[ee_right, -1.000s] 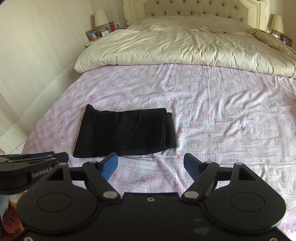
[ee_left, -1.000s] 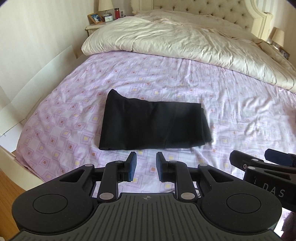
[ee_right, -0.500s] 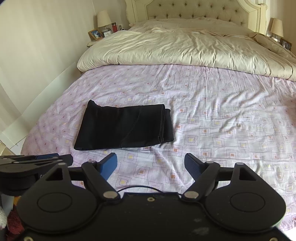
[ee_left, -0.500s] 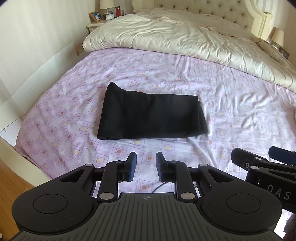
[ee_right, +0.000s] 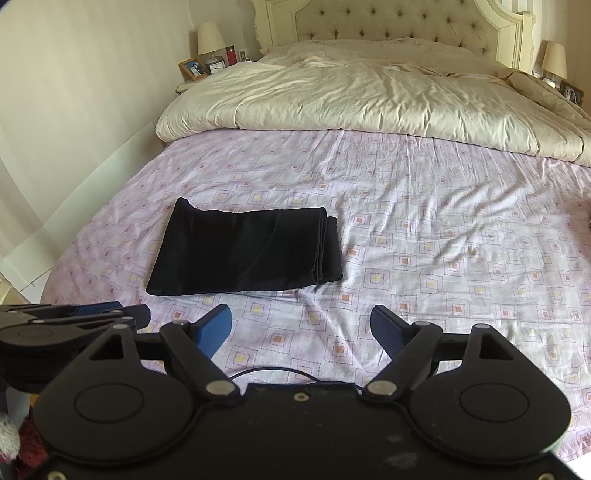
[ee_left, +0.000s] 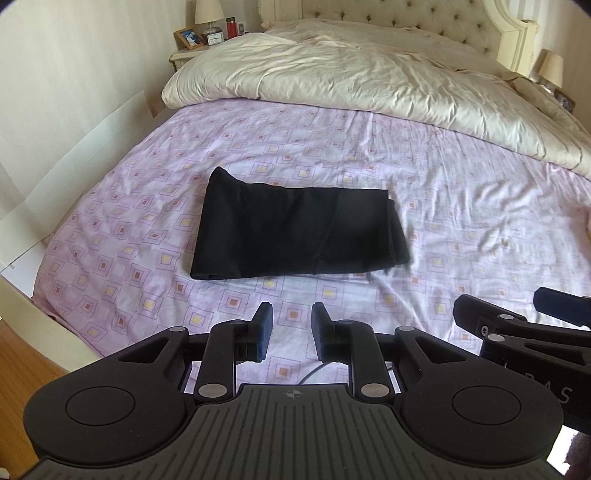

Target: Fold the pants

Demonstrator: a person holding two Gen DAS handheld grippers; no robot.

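Note:
The black pants lie folded into a flat rectangle on the pink patterned sheet, with stacked layer edges along the right side. My left gripper hovers short of the pants' near edge, its blue pads a narrow gap apart with nothing between them. My right gripper stands wide open and empty, near and to the right of the pants. Each gripper also shows in the other's view: the right gripper and the left gripper. Neither touches the fabric.
A cream duvet is bunched across the far half of the bed below a tufted headboard. A nightstand with a lamp, frame and clock stands at the far left. The bed's near left edge meets wooden floor.
Both grippers have drawn back a little from the pants, which now sit slightly farther off in both views. The pants themselves have not moved.

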